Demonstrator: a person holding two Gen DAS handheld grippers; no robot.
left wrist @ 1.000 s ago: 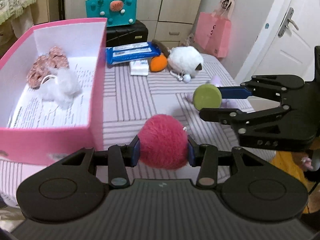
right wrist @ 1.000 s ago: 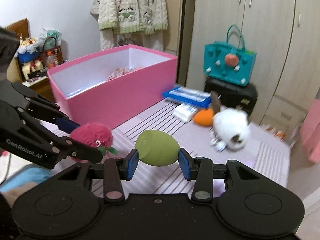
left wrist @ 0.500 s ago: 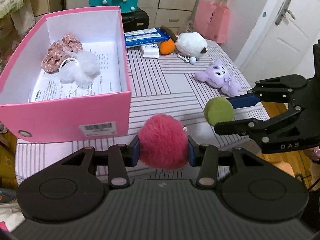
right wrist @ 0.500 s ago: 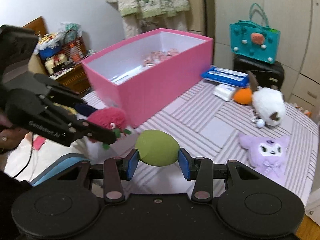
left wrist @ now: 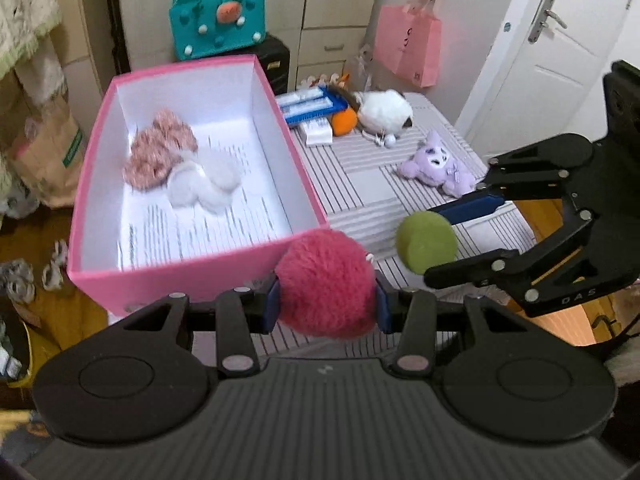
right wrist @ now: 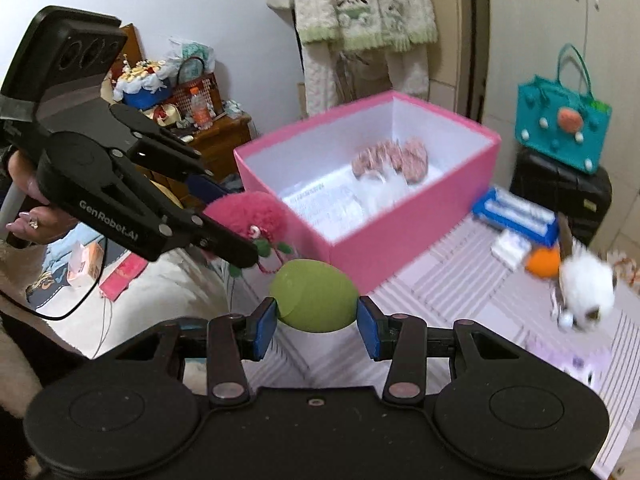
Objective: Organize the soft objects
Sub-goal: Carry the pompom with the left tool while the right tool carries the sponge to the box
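My left gripper [left wrist: 326, 306] is shut on a fluffy red pom-pom [left wrist: 326, 282] and holds it in the air by the near right corner of the pink box [left wrist: 192, 270]. My right gripper [right wrist: 316, 322] is shut on a green egg-shaped sponge [right wrist: 314, 296], raised to the right of the pom-pom [right wrist: 248, 212]. The sponge also shows in the left wrist view [left wrist: 426, 242]. Inside the box [right wrist: 400, 236] lie a pink scrunchie [left wrist: 158, 152] and a white fluffy piece [left wrist: 204, 186]. On the striped table [left wrist: 372, 184] lie a purple plush [left wrist: 438, 166] and a white plush [left wrist: 386, 110].
An orange soft ball [left wrist: 344, 122], a blue packet [left wrist: 310, 102] and a small white pack [left wrist: 318, 134] lie at the table's far edge. A teal bag [left wrist: 218, 14] sits on a black case behind. A pink paper bag [left wrist: 406, 50] hangs near the white door [left wrist: 560, 60].
Both grippers have risen and moved toward the pink box with their objects still held. The left wrist view now looks down into the box from higher up.
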